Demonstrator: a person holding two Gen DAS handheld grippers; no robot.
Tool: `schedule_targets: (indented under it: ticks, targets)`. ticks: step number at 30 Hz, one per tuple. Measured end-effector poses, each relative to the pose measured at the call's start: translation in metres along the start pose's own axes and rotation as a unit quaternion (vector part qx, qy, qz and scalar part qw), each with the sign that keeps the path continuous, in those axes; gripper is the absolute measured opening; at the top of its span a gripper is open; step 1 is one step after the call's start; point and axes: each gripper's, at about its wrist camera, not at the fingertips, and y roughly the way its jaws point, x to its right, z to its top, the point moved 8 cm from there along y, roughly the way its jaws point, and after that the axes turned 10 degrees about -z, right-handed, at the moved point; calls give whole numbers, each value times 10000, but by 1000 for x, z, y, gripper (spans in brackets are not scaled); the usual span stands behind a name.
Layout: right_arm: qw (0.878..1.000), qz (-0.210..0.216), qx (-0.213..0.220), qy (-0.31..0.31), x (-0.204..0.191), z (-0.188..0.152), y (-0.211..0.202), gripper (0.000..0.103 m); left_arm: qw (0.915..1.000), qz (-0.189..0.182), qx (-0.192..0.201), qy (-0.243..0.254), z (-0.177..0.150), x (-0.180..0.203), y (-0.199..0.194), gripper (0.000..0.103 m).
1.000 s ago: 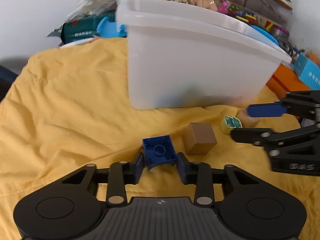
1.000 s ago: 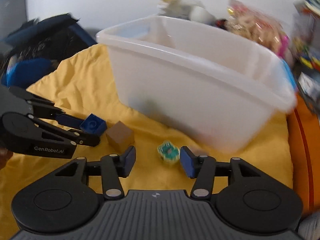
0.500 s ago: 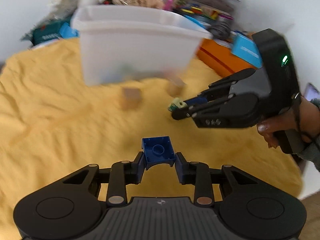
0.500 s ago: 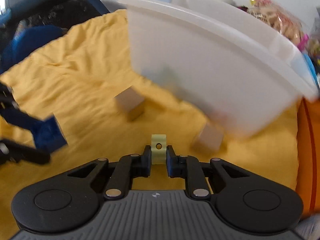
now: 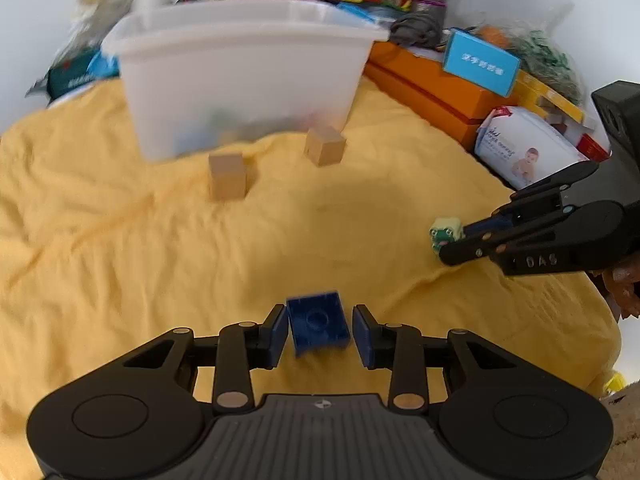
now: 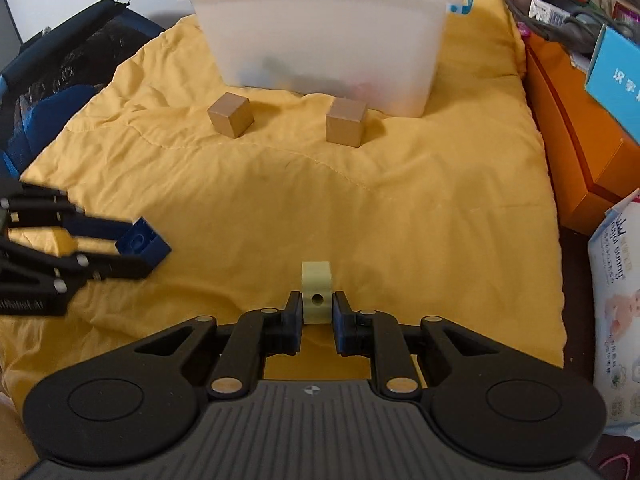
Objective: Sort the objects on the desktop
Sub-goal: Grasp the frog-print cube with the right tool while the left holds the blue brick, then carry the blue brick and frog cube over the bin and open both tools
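A blue brick (image 5: 318,326) sits between the pads of my left gripper (image 5: 320,334), whose jaws are opening; a thin gap shows on each side of the brick. The right wrist view shows the same brick (image 6: 144,242) at the left gripper's (image 6: 120,248) tips, low over the yellow cloth (image 6: 360,208). My right gripper (image 6: 317,312) is shut on a pale green frog block (image 6: 316,294), also seen from the left wrist view as the frog block (image 5: 444,232) at the right gripper's (image 5: 448,242) tip. Two wooden cubes (image 6: 231,114) (image 6: 346,122) lie before the white bin (image 6: 320,28).
An orange box (image 6: 576,120) with a light blue box (image 5: 480,62) on it borders the cloth on the right. A wipes pack (image 5: 528,148) lies nearer. A dark blue bag (image 6: 60,72) stands at the left. Toys and packets pile up behind the bin.
Both grippers have drawn back from the bin. The right one shut on the frog block and lifted it. The left pads have parted from the blue brick.
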Motion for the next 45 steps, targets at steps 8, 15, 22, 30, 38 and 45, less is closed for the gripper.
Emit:
schedule_targets:
  ticks: [8,15,22,30,38,45]
  targets:
    - [9996,37,220,-151,-11,3,-4,27,9993,72,-217,-286,-9,-3,12,39]
    - [9988,-75,460,-178,-14,5,-12,17,9997,-28,137,-193,-8,-3,2,35]
    - [9989,-186,345,-268,-15,2,-2,29,9998,68,65,-172,-9,-2,9,36]
    - [9986,-212,346,-343,-19,8,8,17,9997,-10,172,-166,-1,-1,10,35]
    - [9944,-198,1037,-29,3,65,-27,17,9924,209,1203,156,82,-8,-43,35]
    - [9792,-589,1942,-9,25,156,-47,17,9783,694,1934,264,176,-42,-59,35]
